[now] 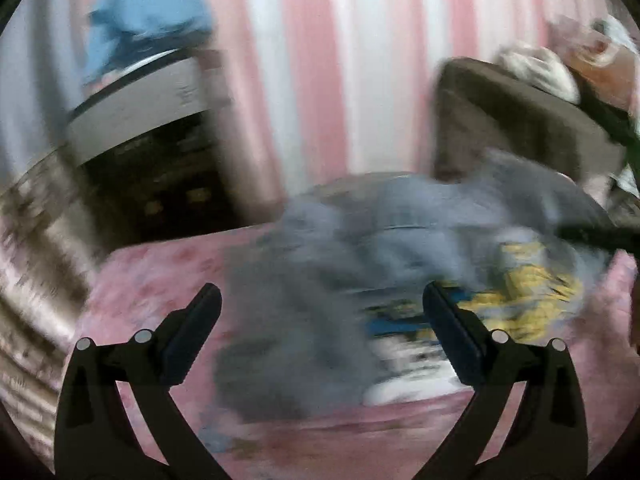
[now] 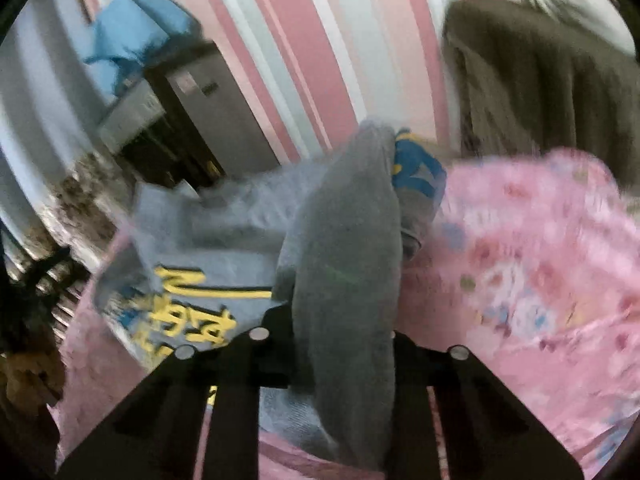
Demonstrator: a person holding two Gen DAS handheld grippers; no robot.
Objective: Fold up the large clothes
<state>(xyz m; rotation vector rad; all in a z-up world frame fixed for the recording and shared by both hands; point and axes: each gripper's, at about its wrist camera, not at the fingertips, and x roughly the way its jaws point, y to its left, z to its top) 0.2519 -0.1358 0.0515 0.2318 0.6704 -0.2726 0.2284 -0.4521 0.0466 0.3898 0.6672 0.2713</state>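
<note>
A grey sweatshirt [image 1: 304, 312] with a yellow and blue print [image 1: 528, 292] lies crumpled on a pink flowered bedsheet [image 1: 152, 280]; the left wrist view is blurred. My left gripper [image 1: 320, 296] hovers just over the sweatshirt's near edge, its jaws wide open with nothing pinched between them. In the right wrist view a thick fold of the grey sweatshirt [image 2: 348, 248] rises up between the fingers. My right gripper [image 2: 344, 320] is shut on that fold, and the cloth hides its fingertips. The yellow print [image 2: 188, 300] lies flat to the left of the fold.
A pink and white striped wall [image 1: 312, 60] stands behind the bed. A dark cabinet [image 1: 160, 168] with blue cloth [image 1: 144, 20] on top is at the left. A brown upholstered seat [image 1: 520, 128] is at the right. Pink sheet [image 2: 540, 260] spreads right of the fold.
</note>
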